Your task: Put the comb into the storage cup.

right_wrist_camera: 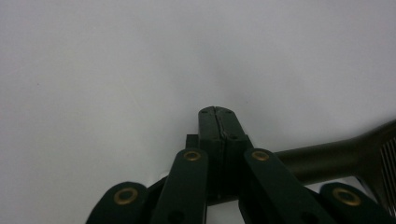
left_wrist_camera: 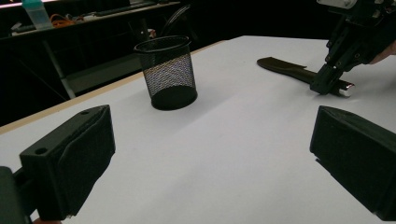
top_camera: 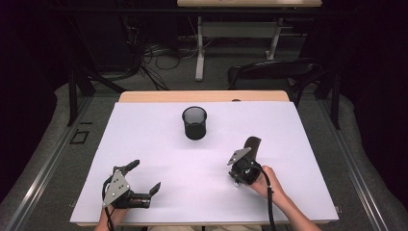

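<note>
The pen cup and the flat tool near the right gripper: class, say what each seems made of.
Pen cup: black wire mesh, likely metal; light passes through its fine grid. Flat tool: matte dark blade and handle, probably plastic, with a shiny silvery end, possibly metal, beside the right gripper.

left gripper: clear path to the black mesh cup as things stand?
Probably yes. The left gripper is open, and bare white table lies between it and the upright black wire-mesh cup. The right gripper and the dark flat spatula sit off to the side.
</note>
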Motion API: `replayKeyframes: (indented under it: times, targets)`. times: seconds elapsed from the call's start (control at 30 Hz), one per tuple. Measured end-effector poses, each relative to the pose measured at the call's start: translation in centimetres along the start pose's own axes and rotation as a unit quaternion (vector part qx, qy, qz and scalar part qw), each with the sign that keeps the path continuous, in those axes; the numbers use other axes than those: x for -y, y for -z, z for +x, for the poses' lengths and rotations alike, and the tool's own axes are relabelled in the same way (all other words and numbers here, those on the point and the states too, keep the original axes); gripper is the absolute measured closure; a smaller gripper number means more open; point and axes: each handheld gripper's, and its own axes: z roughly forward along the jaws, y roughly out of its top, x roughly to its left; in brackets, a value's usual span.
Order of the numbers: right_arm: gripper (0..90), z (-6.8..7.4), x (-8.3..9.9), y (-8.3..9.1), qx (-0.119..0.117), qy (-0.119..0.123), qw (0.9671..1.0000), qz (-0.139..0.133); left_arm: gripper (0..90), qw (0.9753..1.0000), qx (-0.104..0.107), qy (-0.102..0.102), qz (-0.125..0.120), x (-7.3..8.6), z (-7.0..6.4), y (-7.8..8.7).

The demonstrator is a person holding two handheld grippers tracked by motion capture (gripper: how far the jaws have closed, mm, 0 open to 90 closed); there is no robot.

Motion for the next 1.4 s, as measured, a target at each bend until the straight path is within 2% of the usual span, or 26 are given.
replayKeyframes:
  times: [0.77,0.87,1.4]
  targets:
    - [90.0,-0.5,1.0,0.8,0.001,-0.012,0.9994,0.031,0.0,1.0000,-0.001,0.000,-0.001,0.0,0.0,0.1]
    - [90.0,-0.7,1.1,0.9,0.001,-0.007,0.9995,0.030,0.0,1.0000,-0.002,-0.001,-0.002,0.0,0.0,0.1]
    - [90.0,-1.3,1.6,1.5,0.003,-0.020,0.9990,0.041,0.0,1.0000,-0.001,-0.002,0.000,0.0,0.1,0.1]
